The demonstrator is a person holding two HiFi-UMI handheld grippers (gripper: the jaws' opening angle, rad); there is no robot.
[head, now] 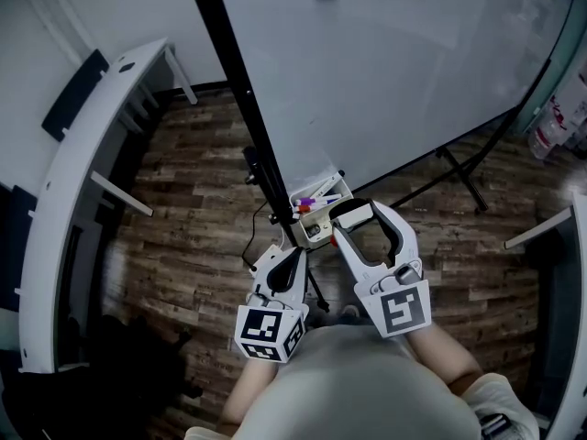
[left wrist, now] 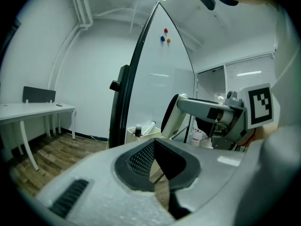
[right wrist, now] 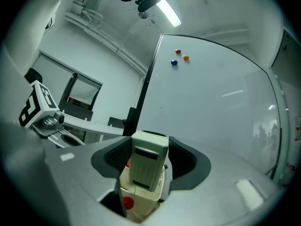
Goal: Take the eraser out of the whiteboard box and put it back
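Observation:
A white eraser (head: 355, 216) (right wrist: 148, 166) stands upright between the pads of my right gripper (head: 358, 211) (right wrist: 148, 160), which is shut on it. It hangs just above and beside the cream whiteboard box (head: 317, 233) (right wrist: 140, 205), which is fixed to the black stand post. The box holds markers (head: 312, 201) and a red round magnet (right wrist: 127, 202). My left gripper (head: 297, 251) (left wrist: 154, 143) is left of the box and a little short of it, jaws shut on nothing. Ahead in the left gripper view are the box (left wrist: 137, 134) and the right gripper (left wrist: 207, 109).
The whiteboard (head: 385, 71) (right wrist: 211, 102) on its black stand fills the front, with small magnets (right wrist: 178, 55) near its top. Its folding legs (head: 461, 174) spread over the wood floor. A curved white desk (head: 83, 154) runs along the left. A bottle (head: 548, 128) stands at the far right.

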